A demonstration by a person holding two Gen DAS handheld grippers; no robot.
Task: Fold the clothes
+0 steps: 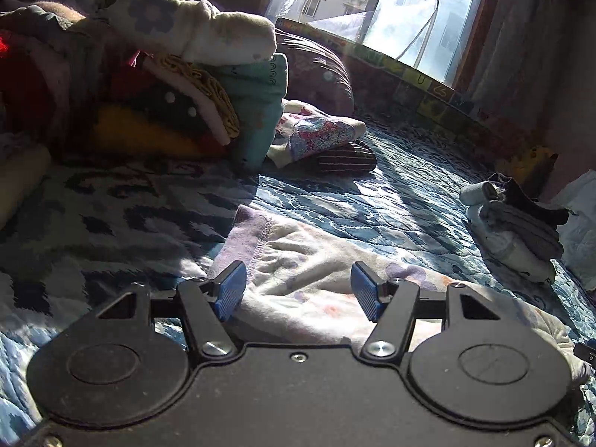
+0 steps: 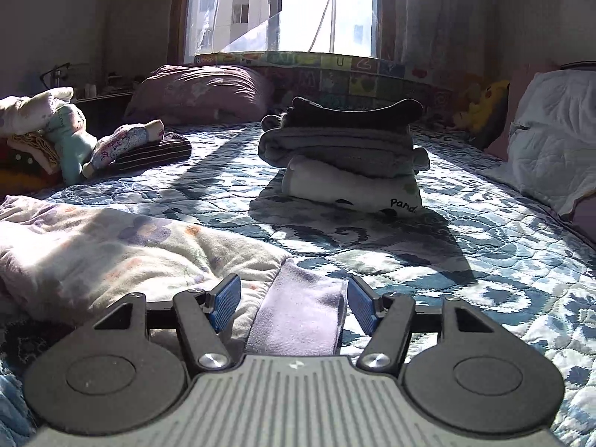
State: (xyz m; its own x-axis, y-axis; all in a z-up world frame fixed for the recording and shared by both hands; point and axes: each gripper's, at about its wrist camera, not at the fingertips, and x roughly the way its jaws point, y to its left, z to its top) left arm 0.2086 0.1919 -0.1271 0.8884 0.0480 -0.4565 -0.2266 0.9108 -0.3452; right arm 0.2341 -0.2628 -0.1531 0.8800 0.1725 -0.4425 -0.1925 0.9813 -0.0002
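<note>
A cream garment with faded purple and orange flowers (image 1: 320, 272) lies flat on the blue patterned quilt (image 1: 335, 201). My left gripper (image 1: 298, 292) hovers open just over its lilac-trimmed end, blue pads (image 1: 229, 290) wide apart with nothing held. In the right wrist view the same garment (image 2: 111, 246) spreads to the left, and its lilac cuff (image 2: 301, 313) runs between the open fingers of my right gripper (image 2: 292, 303). The pads are not touching the cuff.
A stack of folded grey, black and white clothes (image 2: 346, 156) stands mid-bed. A heap of mixed clothes (image 1: 156, 85) rises at the left, with small floral and striped pieces (image 1: 327, 149) beside it. A pillow (image 2: 201, 93), a white bundle (image 2: 551, 138) and the window (image 2: 283, 7) lie beyond.
</note>
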